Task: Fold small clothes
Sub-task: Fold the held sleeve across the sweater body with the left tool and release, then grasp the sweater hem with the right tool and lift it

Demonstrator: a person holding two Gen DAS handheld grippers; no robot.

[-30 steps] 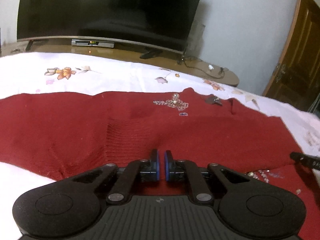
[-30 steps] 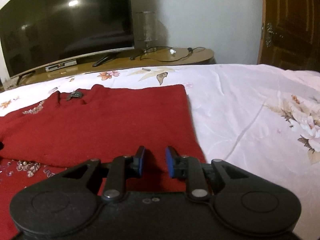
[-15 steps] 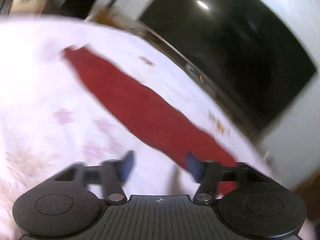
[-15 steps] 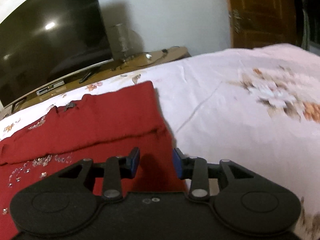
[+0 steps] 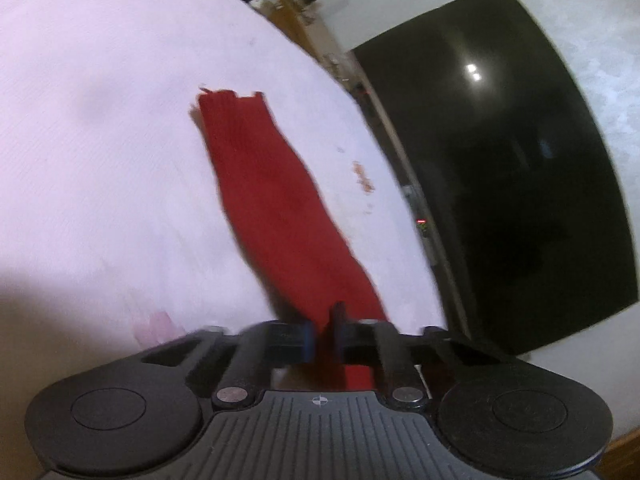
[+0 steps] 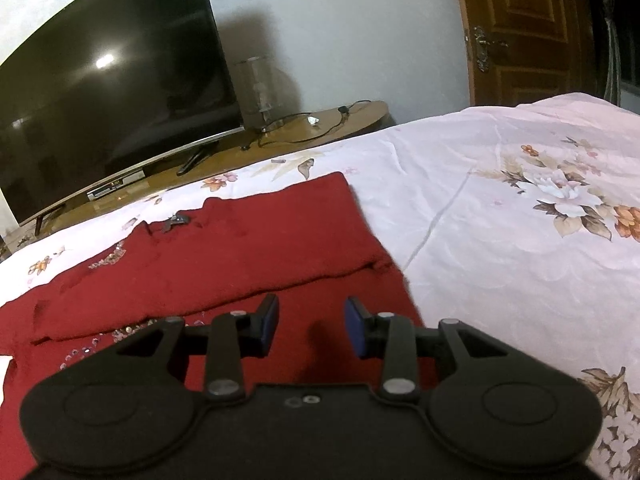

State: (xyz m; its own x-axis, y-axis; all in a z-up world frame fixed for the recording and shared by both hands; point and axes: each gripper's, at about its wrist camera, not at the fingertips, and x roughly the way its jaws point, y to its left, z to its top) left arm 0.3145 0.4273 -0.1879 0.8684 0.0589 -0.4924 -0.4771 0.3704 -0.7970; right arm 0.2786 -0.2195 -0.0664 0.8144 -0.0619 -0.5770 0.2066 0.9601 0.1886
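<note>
The jaws of the left gripper (image 5: 323,334) are almost closed, and red cloth sits in the thin gap between them, so they are pinching the sleeve (image 5: 280,200) of the red sweater (image 6: 240,252). The sleeve lies long and flat on the bed (image 5: 100,140), running away from the gripper to its ribbed cuff at the far end. This view is a bit blurry and tilted.

The jaws of the right gripper (image 6: 311,326) are wide open and hold nothing. They hang just over the sweater, near its right edge. The sweater is spread on the bed's pink sheet with flowers printed on it (image 6: 520,220). Its top part is folded down, so a fold edge runs across the cloth just past the blue pads (image 6: 269,322). Small shiny beads (image 6: 108,258) sit on the cloth at the left.

Behind the bed a big dark TV (image 6: 104,92) stands on a low wooden stand (image 6: 320,128), and a brown door (image 6: 528,28) is at the right
</note>
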